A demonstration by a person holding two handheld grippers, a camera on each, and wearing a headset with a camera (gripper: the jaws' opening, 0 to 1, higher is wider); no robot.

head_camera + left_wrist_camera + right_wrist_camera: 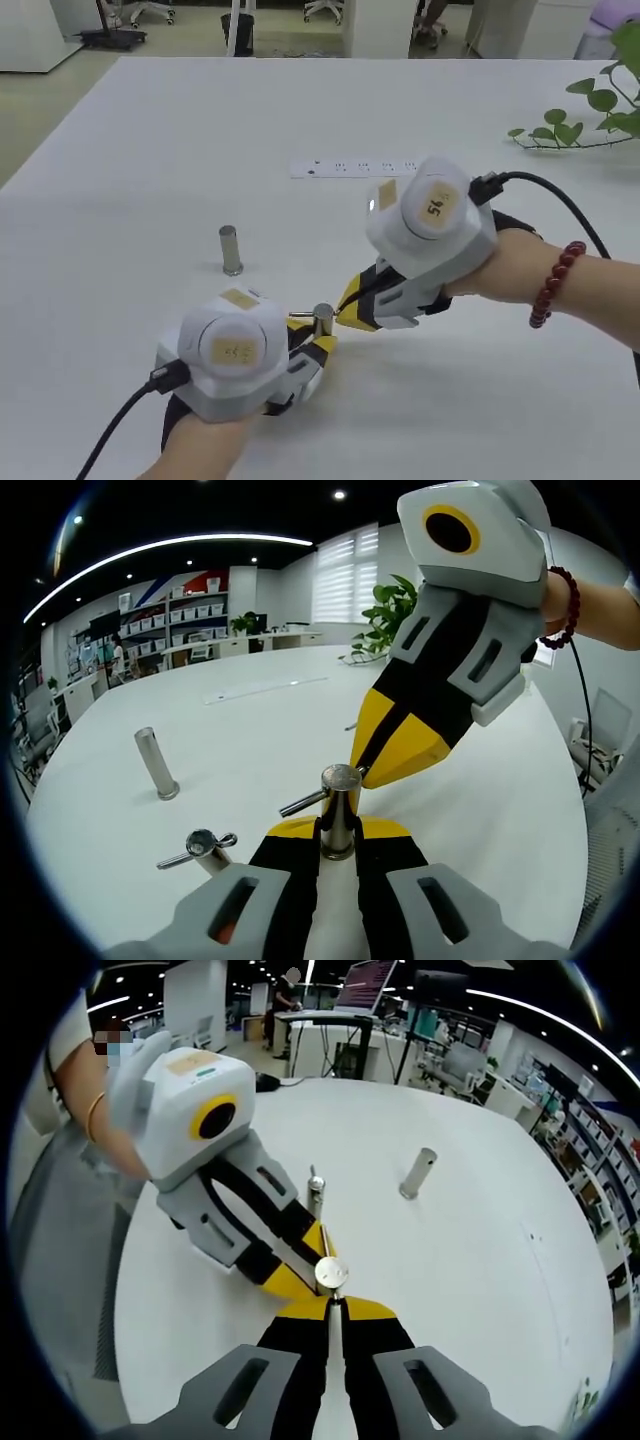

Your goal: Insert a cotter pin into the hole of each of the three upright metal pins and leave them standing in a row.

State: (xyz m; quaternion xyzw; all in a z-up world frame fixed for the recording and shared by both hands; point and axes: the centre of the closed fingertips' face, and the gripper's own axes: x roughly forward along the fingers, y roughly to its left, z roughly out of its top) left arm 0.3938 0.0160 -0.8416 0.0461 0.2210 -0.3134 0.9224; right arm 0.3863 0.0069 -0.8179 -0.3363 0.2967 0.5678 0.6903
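Three pins, two cotter pins; left claw clamps one pin; right claw, at its head, pinches the cotter pin in its hole

White counter, broad. A flat white strip with small dark marks lies toward its far side. Leafy green plant at the right edge. Beyond: dark bin on the floor, shelves of boxes.

Silver metal pin, white table
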